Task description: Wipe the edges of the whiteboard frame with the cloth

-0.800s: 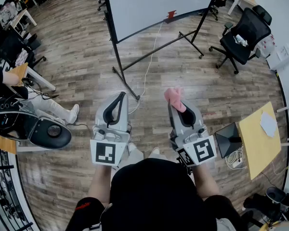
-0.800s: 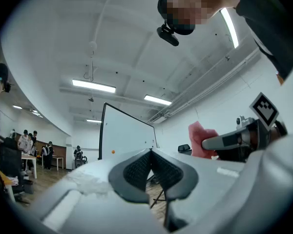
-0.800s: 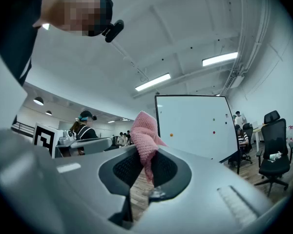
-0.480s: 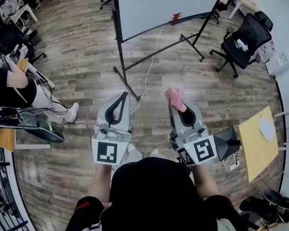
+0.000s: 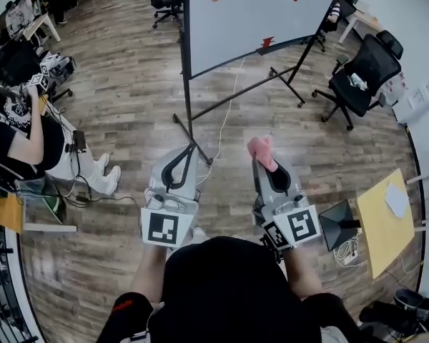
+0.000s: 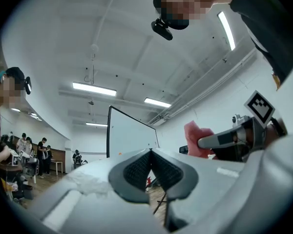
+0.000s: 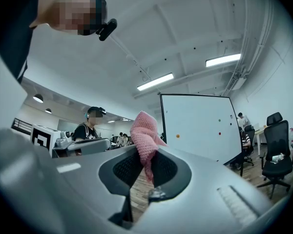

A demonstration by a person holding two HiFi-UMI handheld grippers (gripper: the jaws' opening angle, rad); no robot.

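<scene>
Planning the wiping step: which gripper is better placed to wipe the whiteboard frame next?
Right. The right gripper is shut on the pink cloth, while the left gripper is shut with nothing in it. Both are short of the whiteboard frame ahead, so distance favours neither.

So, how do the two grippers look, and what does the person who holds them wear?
The left gripper and the right gripper are alike: light grey bodies that narrow toward the tips, with black textured pads inside the jaws. Each carries a white cube with a black square marker at its rear. The person wears a black top.
</scene>
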